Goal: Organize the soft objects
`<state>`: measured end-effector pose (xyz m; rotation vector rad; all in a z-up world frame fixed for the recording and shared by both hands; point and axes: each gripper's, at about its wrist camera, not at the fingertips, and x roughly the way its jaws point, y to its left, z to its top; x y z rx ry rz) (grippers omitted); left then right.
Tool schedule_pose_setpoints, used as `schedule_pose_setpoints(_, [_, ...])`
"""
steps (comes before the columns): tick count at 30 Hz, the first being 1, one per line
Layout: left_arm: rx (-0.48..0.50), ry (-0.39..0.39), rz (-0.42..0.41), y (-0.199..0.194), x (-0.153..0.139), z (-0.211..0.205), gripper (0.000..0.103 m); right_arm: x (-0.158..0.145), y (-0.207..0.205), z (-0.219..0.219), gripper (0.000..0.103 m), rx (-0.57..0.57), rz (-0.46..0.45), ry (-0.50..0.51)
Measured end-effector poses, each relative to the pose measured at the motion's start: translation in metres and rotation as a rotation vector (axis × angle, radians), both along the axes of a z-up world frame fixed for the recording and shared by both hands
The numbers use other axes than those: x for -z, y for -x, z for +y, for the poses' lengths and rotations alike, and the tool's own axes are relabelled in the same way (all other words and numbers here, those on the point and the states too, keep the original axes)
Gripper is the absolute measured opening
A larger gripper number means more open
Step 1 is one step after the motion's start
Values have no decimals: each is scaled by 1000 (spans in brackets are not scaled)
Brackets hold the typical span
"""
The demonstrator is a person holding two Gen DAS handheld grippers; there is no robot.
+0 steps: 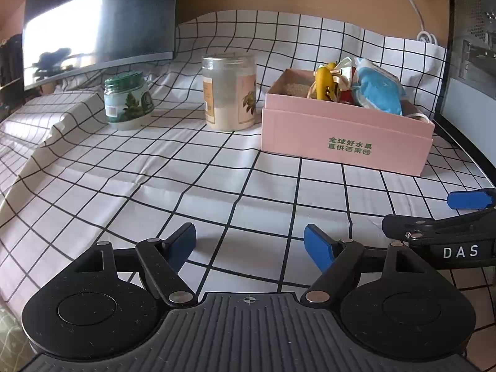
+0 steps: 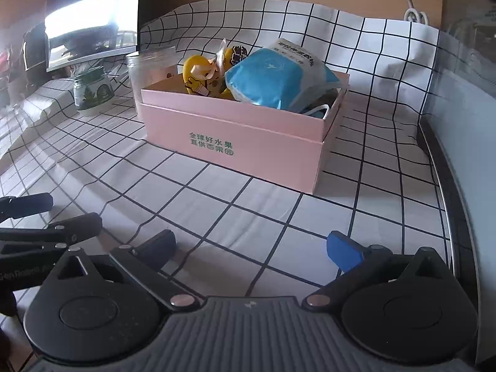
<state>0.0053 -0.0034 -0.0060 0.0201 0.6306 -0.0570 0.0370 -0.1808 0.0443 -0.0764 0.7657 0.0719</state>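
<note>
I see a white tablecloth (image 1: 217, 192) with black grid, pink box (image 1: 344, 136) with green lettering, blue-and-white packet (image 2: 279, 77), yellow toy (image 2: 201, 77), green-lidded jar (image 1: 127, 102), clear jar (image 1: 229, 93) with peach label, and blue pads (image 1: 319, 248) on my black grippers.

Two jars (image 1: 229, 93) stand left of the box (image 1: 347, 133) holding soft packs (image 1: 378, 90).

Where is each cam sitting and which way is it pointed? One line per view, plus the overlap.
Left wrist: on the left gripper, angled down over the grid-checked tablecloth; own open fingers, right gripper at the right edge.
Right wrist: on the right gripper, facing the pink cardboard box; own open fingers, left gripper at the left edge.
Shared: box, blue soft pouch, yellow plush toy, two clear jars.
</note>
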Motion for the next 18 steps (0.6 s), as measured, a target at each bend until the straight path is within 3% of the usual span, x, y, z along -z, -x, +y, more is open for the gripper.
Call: schedule_pose_setpoints(18, [0, 1, -6, 0, 0, 0, 82, 0, -1, 0, 103, -5, -1, 1])
